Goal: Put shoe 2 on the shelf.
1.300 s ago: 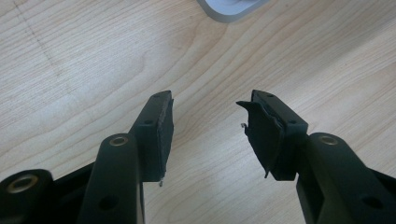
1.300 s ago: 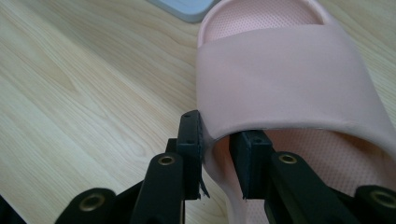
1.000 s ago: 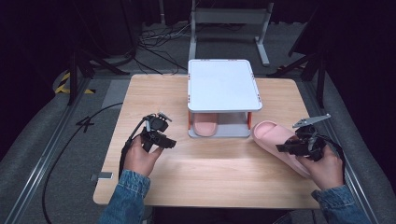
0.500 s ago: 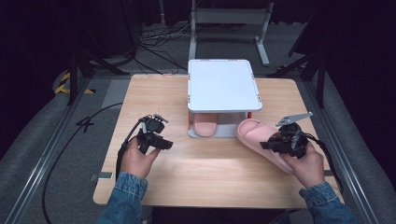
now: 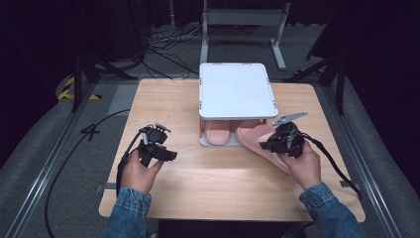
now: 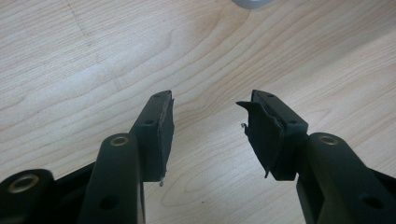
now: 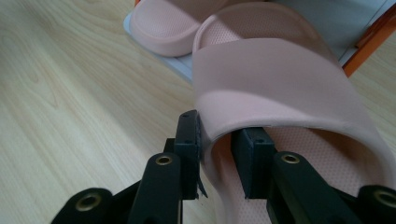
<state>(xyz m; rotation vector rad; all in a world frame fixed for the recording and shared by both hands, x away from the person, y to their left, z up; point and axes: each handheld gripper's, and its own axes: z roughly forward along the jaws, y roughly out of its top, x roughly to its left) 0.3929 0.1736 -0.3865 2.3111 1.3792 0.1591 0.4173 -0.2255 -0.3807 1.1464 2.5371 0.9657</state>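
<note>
My right gripper (image 5: pixel 271 146) (image 7: pixel 217 156) is shut on the strap edge of a pink slipper (image 5: pixel 267 144) (image 7: pixel 275 79). The slipper's toe reaches under the white-topped rack (image 5: pixel 236 89), beside a second pink slipper (image 5: pixel 217 133) (image 7: pixel 163 25) that lies on the rack's lower shelf. My left gripper (image 5: pixel 166 153) (image 6: pixel 210 135) hovers over the bare wooden table (image 5: pixel 198 178) at the left, open with nothing between its fingers.
The rack has orange corner posts (image 7: pixel 369 44) and stands at the table's back middle. A cable (image 5: pixel 79 148) trails off the table's left side. Metal stand legs (image 5: pixel 242 20) rise behind the table on the floor.
My right gripper has carried the pink slipper leftward, from the table's right side to the rack's opening. The left hand has stayed in place.
</note>
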